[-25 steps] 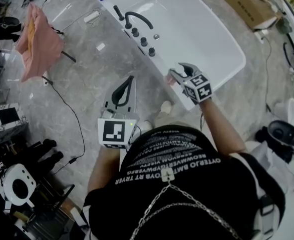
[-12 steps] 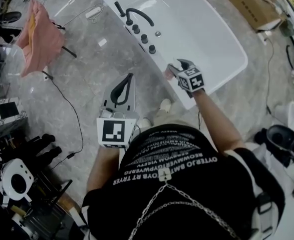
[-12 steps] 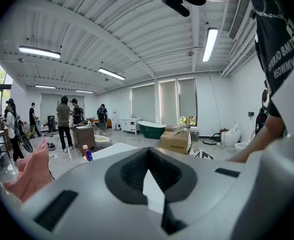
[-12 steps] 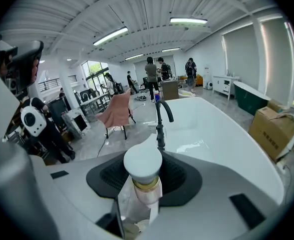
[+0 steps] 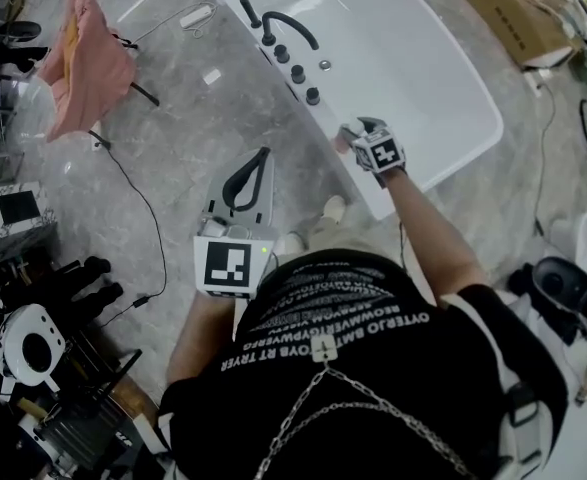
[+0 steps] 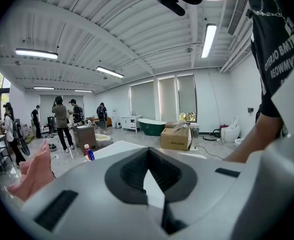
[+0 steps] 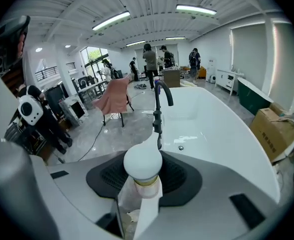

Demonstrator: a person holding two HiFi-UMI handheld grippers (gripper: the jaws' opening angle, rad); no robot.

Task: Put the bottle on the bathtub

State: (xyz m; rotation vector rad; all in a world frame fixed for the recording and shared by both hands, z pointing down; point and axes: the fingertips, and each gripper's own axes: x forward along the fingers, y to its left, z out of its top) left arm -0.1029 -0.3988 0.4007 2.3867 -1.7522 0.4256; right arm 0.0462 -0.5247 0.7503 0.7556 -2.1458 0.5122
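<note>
Right gripper (image 5: pixel 359 131), clamped on pale pink bottle with round white cap (image 7: pixel 142 163), has sunk to white bathtub (image 5: pixel 365 186) rim, centre frame; set-down likely next. Left gripper (image 5: pixel 263 156) jaws together, empty.

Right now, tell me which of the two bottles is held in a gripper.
The white-capped bottle, clamped in the right gripper. The blue bottle with the red cap stands free at the far end of the bathtub.
</note>
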